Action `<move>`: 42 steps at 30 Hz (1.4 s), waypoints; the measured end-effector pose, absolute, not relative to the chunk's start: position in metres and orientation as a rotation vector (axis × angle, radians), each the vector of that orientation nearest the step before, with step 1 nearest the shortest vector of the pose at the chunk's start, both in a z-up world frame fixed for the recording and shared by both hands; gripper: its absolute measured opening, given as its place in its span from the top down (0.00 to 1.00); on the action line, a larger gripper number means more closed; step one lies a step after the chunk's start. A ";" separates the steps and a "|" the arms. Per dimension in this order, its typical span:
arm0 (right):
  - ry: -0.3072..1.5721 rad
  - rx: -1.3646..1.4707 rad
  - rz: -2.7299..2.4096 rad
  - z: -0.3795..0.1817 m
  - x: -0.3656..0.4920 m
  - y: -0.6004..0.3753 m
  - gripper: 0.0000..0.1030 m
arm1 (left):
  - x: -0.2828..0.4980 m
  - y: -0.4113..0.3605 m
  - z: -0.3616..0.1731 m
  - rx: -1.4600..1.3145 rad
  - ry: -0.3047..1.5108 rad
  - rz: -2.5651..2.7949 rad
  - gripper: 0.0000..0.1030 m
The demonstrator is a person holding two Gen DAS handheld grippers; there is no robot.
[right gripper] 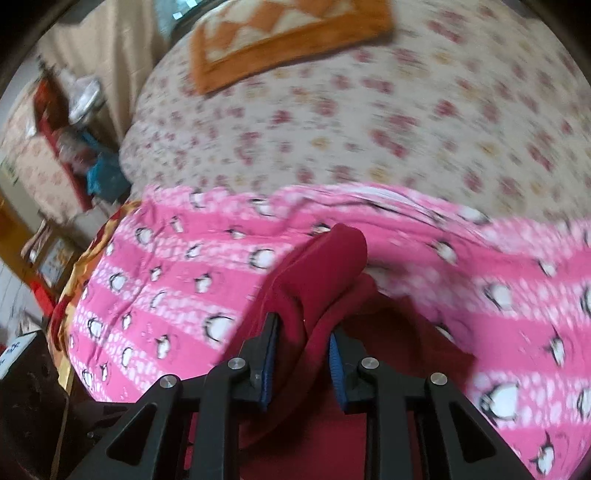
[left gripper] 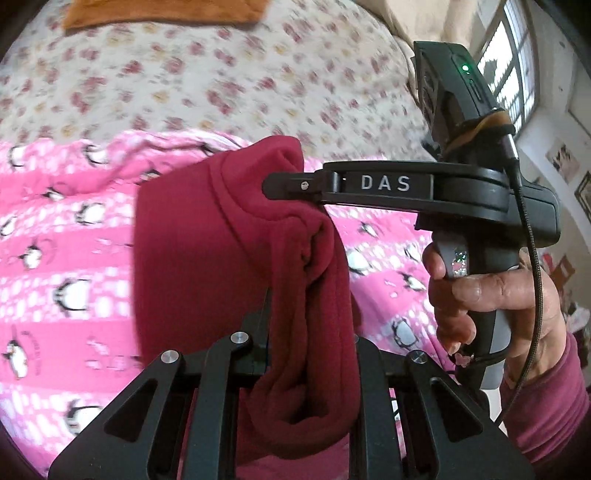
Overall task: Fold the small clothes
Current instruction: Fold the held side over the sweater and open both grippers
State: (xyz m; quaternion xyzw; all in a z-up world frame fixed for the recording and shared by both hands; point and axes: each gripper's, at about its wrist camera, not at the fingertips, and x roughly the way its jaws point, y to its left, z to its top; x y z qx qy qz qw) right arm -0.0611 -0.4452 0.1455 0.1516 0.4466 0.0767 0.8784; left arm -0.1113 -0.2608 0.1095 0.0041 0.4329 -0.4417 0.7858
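Observation:
A dark red fleece garment (left gripper: pixel 207 258) hangs lifted above a pink penguin-print blanket (left gripper: pixel 55 258). In the left wrist view my left gripper (left gripper: pixel 306 332) is shut on a bunched fold of it, and the cloth drapes down over the fingers. My right gripper (left gripper: pixel 284 184) comes in from the right with its tip pinching the garment's upper edge. A hand (left gripper: pixel 480 295) holds its handle. In the right wrist view the right gripper (right gripper: pixel 304 332) has the red garment (right gripper: pixel 325 258) pressed between its blue pads (right gripper: pixel 271 354), above the pink blanket (right gripper: pixel 166 277).
Beyond the blanket lies a floral bed sheet (left gripper: pixel 221 81) (right gripper: pixel 406 110) with an orange patterned cloth (right gripper: pixel 288 33) at the far side. Cluttered shelves and furniture (right gripper: pixel 66 122) stand past the bed's left edge. A window (left gripper: pixel 513 74) is at the right.

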 end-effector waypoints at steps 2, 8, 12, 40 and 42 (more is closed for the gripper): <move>0.938 0.354 0.129 0.132 -0.071 -0.466 0.77 | -0.117 -0.275 0.100 0.020 0.960 -0.958 0.86; 1.031 0.373 -0.010 0.074 -0.082 -0.495 0.78 | -0.126 -0.302 0.065 0.059 1.064 -0.972 0.83; 0.993 0.488 -0.016 0.069 -0.096 -0.513 0.69 | -0.135 -0.277 0.092 0.078 1.047 -1.057 0.58; 0.910 0.392 -0.014 0.107 -0.139 -0.474 0.47 | -0.115 -0.221 0.044 0.171 0.969 -0.770 0.37; 0.945 0.407 -0.014 0.090 -0.117 -0.473 0.50 | -0.116 -0.222 0.045 0.176 0.970 -0.764 0.37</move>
